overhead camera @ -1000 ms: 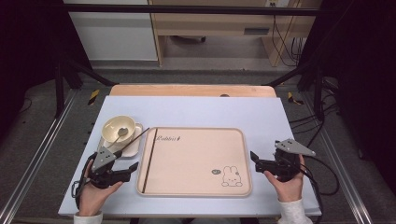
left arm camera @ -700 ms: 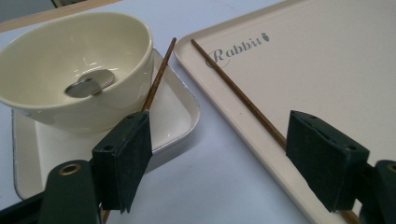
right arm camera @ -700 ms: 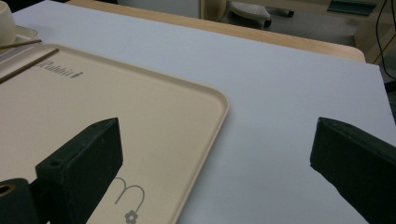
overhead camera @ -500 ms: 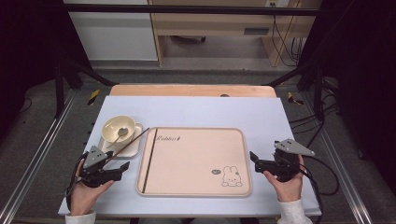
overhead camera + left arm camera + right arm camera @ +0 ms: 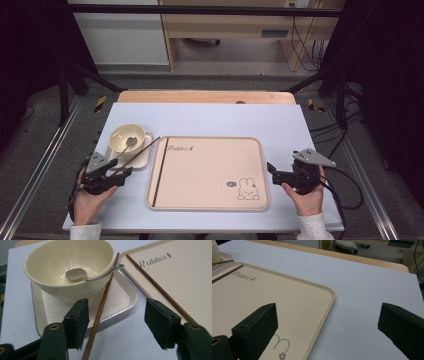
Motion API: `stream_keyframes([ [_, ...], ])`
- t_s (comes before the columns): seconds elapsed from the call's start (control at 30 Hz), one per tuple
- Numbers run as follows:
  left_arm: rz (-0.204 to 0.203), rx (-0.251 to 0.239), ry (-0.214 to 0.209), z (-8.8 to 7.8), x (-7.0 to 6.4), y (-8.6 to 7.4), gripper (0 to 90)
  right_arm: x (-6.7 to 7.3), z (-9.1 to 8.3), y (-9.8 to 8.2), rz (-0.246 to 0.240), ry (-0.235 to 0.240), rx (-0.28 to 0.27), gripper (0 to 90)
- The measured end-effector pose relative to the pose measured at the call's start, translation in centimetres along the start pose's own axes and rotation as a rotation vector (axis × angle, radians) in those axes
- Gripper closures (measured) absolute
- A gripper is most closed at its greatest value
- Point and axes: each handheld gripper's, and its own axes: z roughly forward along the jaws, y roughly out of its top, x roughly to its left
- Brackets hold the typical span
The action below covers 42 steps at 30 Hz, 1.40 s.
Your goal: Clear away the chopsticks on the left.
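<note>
So the left gripper (image 5: 113, 322) is lined up on the loose chopstick (image 5: 101, 310), the one leaning across the rim of the small tray (image 5: 125, 298) with its far end up against the bowl (image 5: 67, 267). Its near end runs down between the jaws, just beside the left pad, not yet pinched. The jaws have just been closing and now stand at a medium gap with the stick between them, nothing pressing on it. My read: it's approaching along the stick's length so the pads can close across the shaft rather than on the tip.

The stick being propped on the tray rim helps (it sits off the table, so there's room for a pad under it).

The second chopstick (image 5: 160, 290) already lies flat along the left edge of the big rabbit tray (image 5: 207, 172), which I take as the target spot for its mate. The spoon (image 5: 77, 273) sits in the bowl, handle hooked over the rim and touching the leaning chopstick, so a careless lift could drag it.

The right gripper (image 5: 272, 172) rests on the table just beside the big tray's right edge, jaws wide, holding nothing. Probably parked out of the way, or ready to steady the tray.
</note>
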Motion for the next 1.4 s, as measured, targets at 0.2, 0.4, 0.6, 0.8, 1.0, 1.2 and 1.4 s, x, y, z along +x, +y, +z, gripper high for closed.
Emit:
stream_keyframes([
  [0.2,0.012,0.028,0.020,1.0,0.4,-0.2,46.0,0.1,0.1,0.0,0.004,0.002,0.004,3.1],
  [0.4,0.022,0.049,0.030,1.7,0.8,-0.1,55.0,0.1,0.0,0.0,0.006,0.002,0.004,3.2],
  [0.6,0.018,0.067,0.040,2.5,1.2,-0.3,63.5,0.0,0.1,0.0,-0.001,-0.003,0.008,3.2],
  [0.8,0.002,0.073,0.029,3.0,1.5,-0.5,70.3,0.0,0.1,0.0,-0.004,-0.003,0.007,3.2],
  [1.0,-0.005,0.075,0.011,3.3,1.7,-0.6,78.4,0.1,0.1,0.0,-0.004,-0.004,0.009,3.2],
  [1.2,-0.006,0.074,0.005,3.4,1.7,-0.6,81.3,0.1,0.2,0.0,-0.002,-0.001,0.008,3.3],
  [1.4,-0.008,0.071,-0.019,3.3,1.6,-0.5,83.1,0.1,0.2,0.0,-0.004,-0.001,0.009,3.3],
])
